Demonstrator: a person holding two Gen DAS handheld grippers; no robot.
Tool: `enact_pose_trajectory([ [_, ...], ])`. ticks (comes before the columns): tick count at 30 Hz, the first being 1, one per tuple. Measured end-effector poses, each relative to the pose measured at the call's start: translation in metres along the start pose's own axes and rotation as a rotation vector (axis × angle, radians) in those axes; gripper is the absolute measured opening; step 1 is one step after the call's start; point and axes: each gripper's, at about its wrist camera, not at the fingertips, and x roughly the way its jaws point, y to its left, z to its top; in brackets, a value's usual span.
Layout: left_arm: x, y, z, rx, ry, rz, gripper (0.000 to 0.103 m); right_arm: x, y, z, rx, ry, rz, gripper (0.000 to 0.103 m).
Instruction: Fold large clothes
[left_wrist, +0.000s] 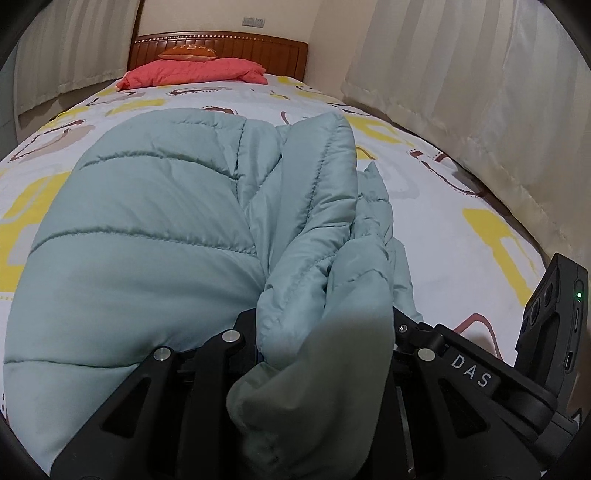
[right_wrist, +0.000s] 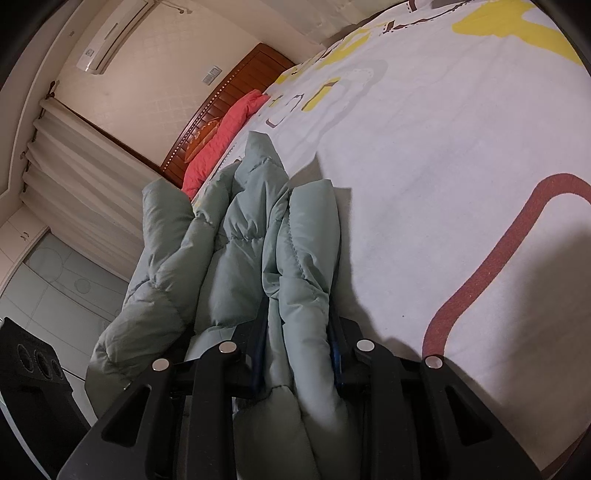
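While bunched between the black fingers of both tools, the pale green quilted puffer jacket (left_wrist: 155, 236) is the single garment on the bed, its padded body spread across the patterned bedsheet (left_wrist: 436, 229) and reaching away from the cameras toward the headboard (left_wrist: 221, 46). Left gripper (left_wrist: 325, 332): clenched on a thick fold of the jacket's edge, the cloth filling the space between the jaws and spilling back over the mechanism toward the lens; the fingertips are buried in the fabric. Right gripper (right_wrist: 299, 339): jaws closing on a gathered ridge of the same jacket (right_wrist: 243, 236), the blue-edged pads pressed against the fold on either side, the rest of the garment hanging to the left of the tool and rising ahead of it. Containers: none seen. Bed: white sheet printed with yellow blocks and brown outlines, bare to the right of the jacket in both views. At the far end lies a coral-pink pillow (left_wrist: 192, 74) with a small orange cushion (left_wrist: 186, 52) on it, set against the reddish wooden headboard. Surroundings: cream curtains (left_wrist: 480, 96) along both sides of the bed, a wall air conditioner (right_wrist: 114, 37) high in the right wrist view. Pose: both tools point down onto the mattress; the right wrist view is rolled so the bed runs diagonally, and the black body of the other tool (left_wrist: 554, 314) shows at the right edge of the left wrist view.
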Motion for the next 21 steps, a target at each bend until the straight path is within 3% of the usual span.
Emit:
enact_pose_trajectory([
  [2,-0.001,0.000,0.001,-0.005,0.001,-0.005,0.021,-0.001,0.001,0.000,0.002,0.003,-0.001,0.025],
  [5,-0.006,-0.001,0.002,-0.004,-0.005,-0.024,0.030,-0.001,0.002,0.001,0.004,0.006,-0.001,0.027],
  [9,-0.023,-0.002,0.004,-0.024,-0.022,-0.105,0.065,-0.005,0.002,0.007,0.013,0.022,0.004,0.030],
  [16,-0.067,0.013,0.008,-0.141,-0.068,-0.220,0.073,-0.024,0.007,0.014,0.002,-0.010,-0.042,0.056],
  [21,-0.107,0.063,0.013,-0.311,-0.161,-0.240,0.079,-0.050,0.014,0.019,0.018,-0.048,-0.029,0.056],
])
